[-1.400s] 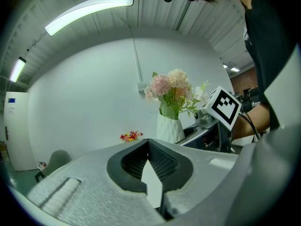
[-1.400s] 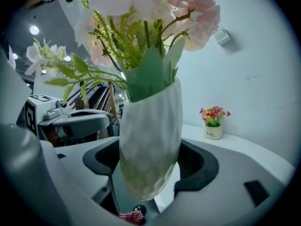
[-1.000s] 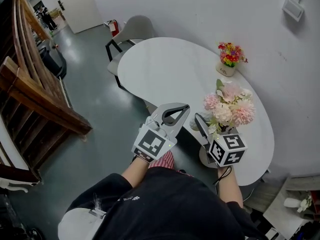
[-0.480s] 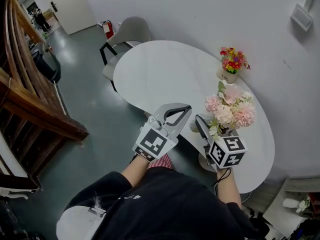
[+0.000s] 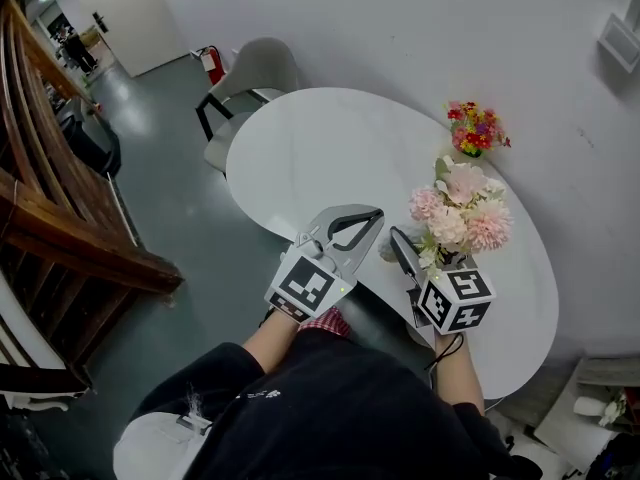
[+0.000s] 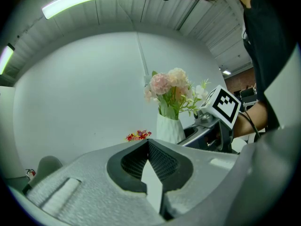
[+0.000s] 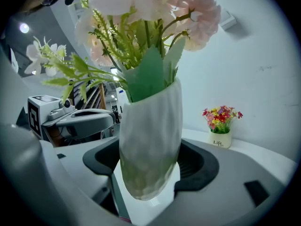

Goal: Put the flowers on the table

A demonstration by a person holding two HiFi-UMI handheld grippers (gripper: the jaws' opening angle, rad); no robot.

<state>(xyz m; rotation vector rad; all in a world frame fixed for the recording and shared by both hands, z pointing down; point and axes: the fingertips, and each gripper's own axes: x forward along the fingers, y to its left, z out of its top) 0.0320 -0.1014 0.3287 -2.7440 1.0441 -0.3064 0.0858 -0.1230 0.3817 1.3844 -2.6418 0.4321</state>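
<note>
A white oval table (image 5: 320, 148) stands against a pale wall (image 5: 400, 28) on a grey floor (image 5: 180, 198), with a grey chair (image 5: 262, 68) at its far end.

The right gripper (image 5: 415, 251) has its fingers (image 7: 202, 164) closed on either side of a white, dimpled vase (image 7: 150, 145), gripping it low on its body. The vase stands upright between them and holds the flowers (image 5: 458, 213), pink and cream blooms with green leaves that rise above the fingers. The vase is over the table's near side; whether its base touches the top cannot be told. Beyond these fingers, near the wall, a small pot (image 5: 475, 128) of red and yellow flowers sits on the table, well apart from the vase.

The left gripper (image 5: 368, 218) is just to the left of the right fingers, over the table's near edge. Its fingers meet at the tips, with only the hollow between their pads open, and nothing is held there.
</note>
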